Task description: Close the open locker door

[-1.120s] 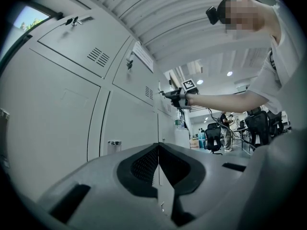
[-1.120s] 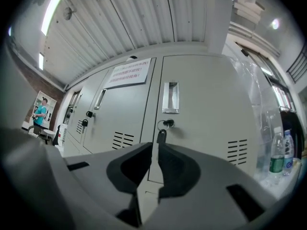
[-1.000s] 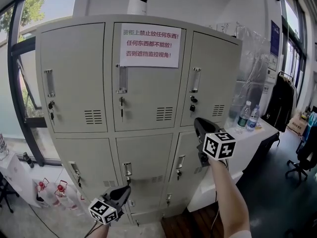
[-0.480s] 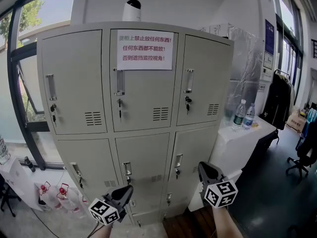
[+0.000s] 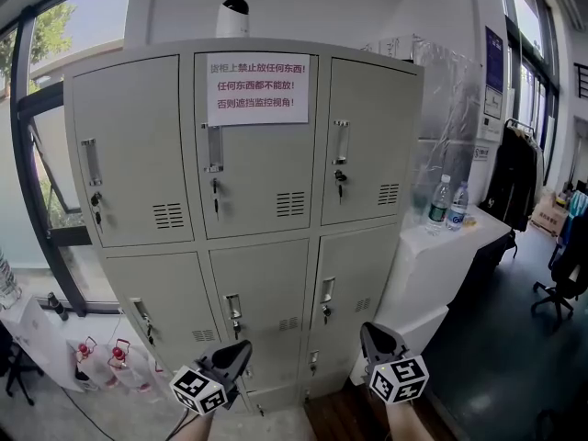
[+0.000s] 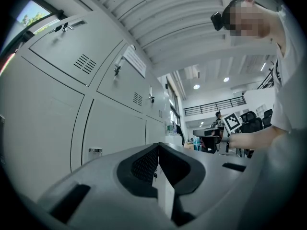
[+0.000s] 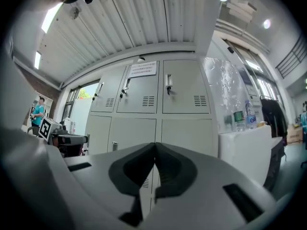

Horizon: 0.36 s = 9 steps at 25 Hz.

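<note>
The grey locker cabinet (image 5: 248,200) fills the head view, two rows of three doors showing, all lying flush with their frame. The upper right door (image 5: 366,145) sits flat with its handle and lock facing me. My left gripper (image 5: 241,349) hangs low in front of the bottom row, shut with nothing in it. Low at the right, my right gripper (image 5: 370,331) is also shut and empty, apart from the cabinet. In the left gripper view the left gripper (image 6: 158,145) points along the locker front. The right gripper (image 7: 155,144) faces the cabinet (image 7: 153,104) squarely in the right gripper view.
A paper notice (image 5: 256,89) is taped on the upper middle door, and a white device (image 5: 231,16) stands on top. A white counter (image 5: 432,255) with two bottles (image 5: 441,205) adjoins the cabinet's right side. There are windows at the left and an office chair (image 5: 562,278) at the far right.
My right gripper has dropped from beside the right column of doors to low near the bottom of the picture. The left gripper has stayed about where it was. The cabinet looks a little farther off.
</note>
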Available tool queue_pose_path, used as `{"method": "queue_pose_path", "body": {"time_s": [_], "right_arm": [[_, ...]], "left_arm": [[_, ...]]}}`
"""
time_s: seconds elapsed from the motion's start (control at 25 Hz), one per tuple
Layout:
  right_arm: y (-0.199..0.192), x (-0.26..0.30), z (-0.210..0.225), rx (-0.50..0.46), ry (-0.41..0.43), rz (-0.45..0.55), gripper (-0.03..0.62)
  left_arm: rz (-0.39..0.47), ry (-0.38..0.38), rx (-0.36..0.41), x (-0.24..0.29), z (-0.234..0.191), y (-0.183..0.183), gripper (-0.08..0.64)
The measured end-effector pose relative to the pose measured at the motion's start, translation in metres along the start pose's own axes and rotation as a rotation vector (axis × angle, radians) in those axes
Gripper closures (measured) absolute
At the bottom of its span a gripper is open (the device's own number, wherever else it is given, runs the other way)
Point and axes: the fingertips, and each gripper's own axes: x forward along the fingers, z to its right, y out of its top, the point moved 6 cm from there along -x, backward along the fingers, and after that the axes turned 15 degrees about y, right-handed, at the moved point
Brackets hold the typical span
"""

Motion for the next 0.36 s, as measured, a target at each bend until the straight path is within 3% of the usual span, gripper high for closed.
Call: {"method": "queue_pose_path", "body": {"time_s": [0.36], "right_arm": [[-0.0002, -0.0017, -0.0023, -0.003, 0.004, -0.003, 0.58]], "left_arm": [[0.01, 0.006, 0.007, -0.0031, 0.0026, 0.004, 0.552]]}}
